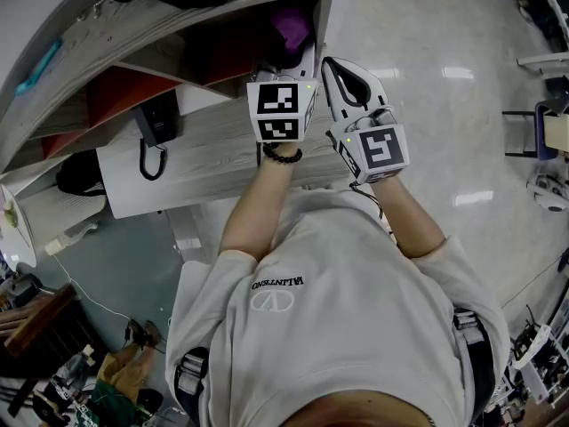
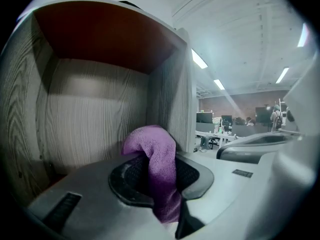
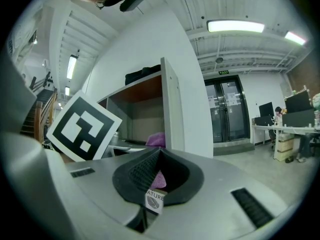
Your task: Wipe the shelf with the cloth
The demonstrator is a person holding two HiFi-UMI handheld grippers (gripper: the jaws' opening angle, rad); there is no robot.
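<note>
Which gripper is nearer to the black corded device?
Left. In head view the left gripper is just right of the black corded device; the right gripper lies farther right.

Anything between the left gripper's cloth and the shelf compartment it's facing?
Nothing visible. The left gripper holds the purple cloth at the compartment's mouth; the shelf back wall ahead is bare. The floor under the jaws is hidden.

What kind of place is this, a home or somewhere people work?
Probably an open-plan office or workshop: desks with monitors, glass double doors under ceiling strip lights, and a wooden shelf unit on a polished floor.
</note>
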